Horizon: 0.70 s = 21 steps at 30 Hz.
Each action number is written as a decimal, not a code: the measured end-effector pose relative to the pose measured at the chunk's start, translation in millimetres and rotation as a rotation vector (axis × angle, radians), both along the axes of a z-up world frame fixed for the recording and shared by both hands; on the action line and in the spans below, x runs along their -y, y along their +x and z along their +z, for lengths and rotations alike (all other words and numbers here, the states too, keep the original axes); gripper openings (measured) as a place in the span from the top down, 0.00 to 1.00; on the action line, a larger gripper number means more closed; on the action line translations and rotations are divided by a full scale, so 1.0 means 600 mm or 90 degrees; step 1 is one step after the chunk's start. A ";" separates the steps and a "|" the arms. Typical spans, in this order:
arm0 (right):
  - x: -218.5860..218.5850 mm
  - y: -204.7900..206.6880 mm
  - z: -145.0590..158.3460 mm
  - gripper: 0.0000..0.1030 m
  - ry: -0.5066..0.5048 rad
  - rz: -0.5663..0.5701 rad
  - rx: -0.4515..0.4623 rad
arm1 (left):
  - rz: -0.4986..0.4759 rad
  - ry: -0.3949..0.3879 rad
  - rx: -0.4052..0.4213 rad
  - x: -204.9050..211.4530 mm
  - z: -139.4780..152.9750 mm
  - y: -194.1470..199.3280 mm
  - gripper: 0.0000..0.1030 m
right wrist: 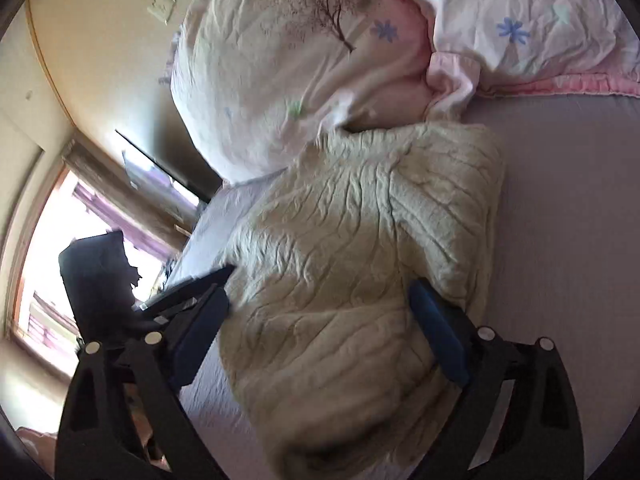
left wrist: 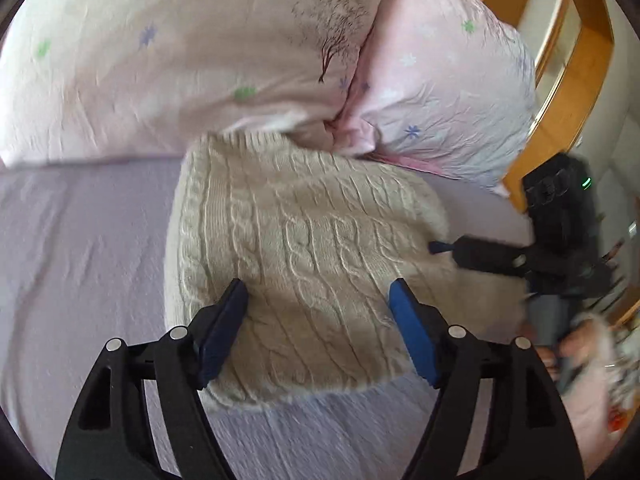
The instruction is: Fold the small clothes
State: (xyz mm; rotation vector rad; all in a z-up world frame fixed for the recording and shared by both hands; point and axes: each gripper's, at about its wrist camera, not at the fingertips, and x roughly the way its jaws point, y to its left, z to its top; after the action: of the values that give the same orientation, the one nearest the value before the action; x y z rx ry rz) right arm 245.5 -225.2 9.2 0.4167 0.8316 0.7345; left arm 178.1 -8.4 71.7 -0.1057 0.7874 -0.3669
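Observation:
A cream cable-knit sweater (left wrist: 304, 248) lies folded on the lilac bed sheet (left wrist: 80, 264); it also shows in the right wrist view (right wrist: 344, 264). My left gripper (left wrist: 318, 292) is open, its blue pads spread just above the sweater's near part. My right gripper (right wrist: 320, 284) is open too, hovering over the sweater; it shows in the left wrist view (left wrist: 472, 250) at the sweater's right edge. The left gripper shows in the right wrist view (right wrist: 188, 284) at the sweater's left edge.
Two pink floral pillows (left wrist: 192, 52) (left wrist: 448, 92) lie behind the sweater, touching its far edge. A wooden bed frame (left wrist: 560, 92) runs at the right. A bright window (right wrist: 56, 232) and a wall (right wrist: 100, 40) stand beyond the bed.

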 end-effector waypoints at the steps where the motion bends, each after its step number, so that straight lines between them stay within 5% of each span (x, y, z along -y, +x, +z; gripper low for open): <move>1: 0.002 -0.014 0.007 0.19 -0.018 -0.027 0.007 | 0.005 0.008 -0.003 0.002 0.003 -0.005 0.28; 3: 0.006 -0.061 0.024 0.18 -0.063 -0.092 0.045 | 0.000 -0.014 -0.002 -0.006 0.020 -0.029 0.28; 4: 0.009 -0.080 0.032 0.07 -0.090 -0.122 0.059 | -0.006 -0.020 0.005 -0.016 0.030 -0.046 0.27; 7: 0.013 -0.164 0.041 0.02 -0.199 -0.213 0.090 | 0.050 0.043 0.021 -0.051 0.034 -0.106 0.01; 12: -0.053 -0.243 0.008 0.02 -0.283 -0.222 0.125 | 0.067 0.092 -0.028 -0.075 -0.014 -0.164 0.01; 16: -0.104 -0.236 -0.038 0.02 -0.334 -0.225 0.062 | 0.067 0.141 -0.048 -0.073 -0.049 -0.178 0.01; 21: -0.135 -0.233 -0.063 0.02 -0.401 -0.254 0.034 | 0.072 0.143 -0.051 -0.078 -0.061 -0.176 0.01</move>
State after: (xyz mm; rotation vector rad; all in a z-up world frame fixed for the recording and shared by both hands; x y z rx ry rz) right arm 105.5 -144.5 -28.3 -0.0102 0.8478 0.0926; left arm 72.2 38.3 34.9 0.0456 0.8930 -0.1655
